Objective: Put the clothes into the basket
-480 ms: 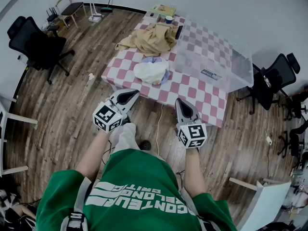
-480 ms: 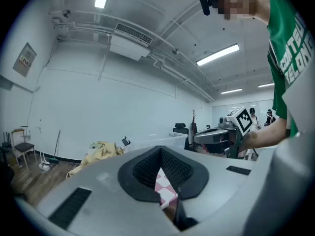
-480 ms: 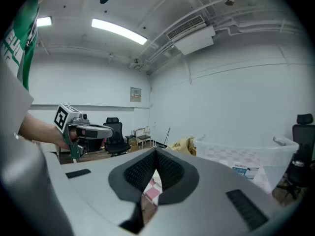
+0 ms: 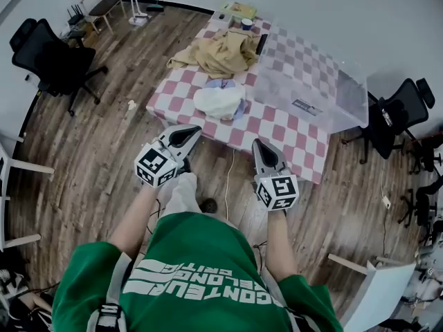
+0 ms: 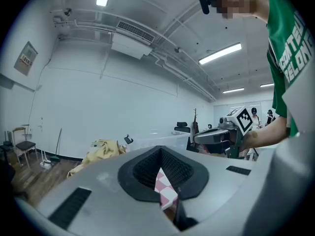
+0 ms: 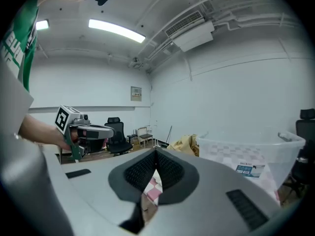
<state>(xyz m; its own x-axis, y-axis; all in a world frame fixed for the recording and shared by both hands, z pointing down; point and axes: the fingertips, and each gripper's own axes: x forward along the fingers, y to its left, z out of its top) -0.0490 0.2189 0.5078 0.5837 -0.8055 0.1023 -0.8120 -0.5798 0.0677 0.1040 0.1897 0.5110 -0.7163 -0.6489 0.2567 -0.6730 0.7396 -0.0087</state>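
Tools: left tool (image 4: 185,137) and right tool (image 4: 266,155) closed, empty, poised short of basket (image 4: 346,106).
Clothes: tan garment (image 4: 218,52), white garment (image 4: 218,101) beside basket, awaiting pickup.

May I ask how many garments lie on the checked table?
2 for sure: a tan garment at the table's far end, a white bundle near its middle; a bluish edge beneath it may be a third.
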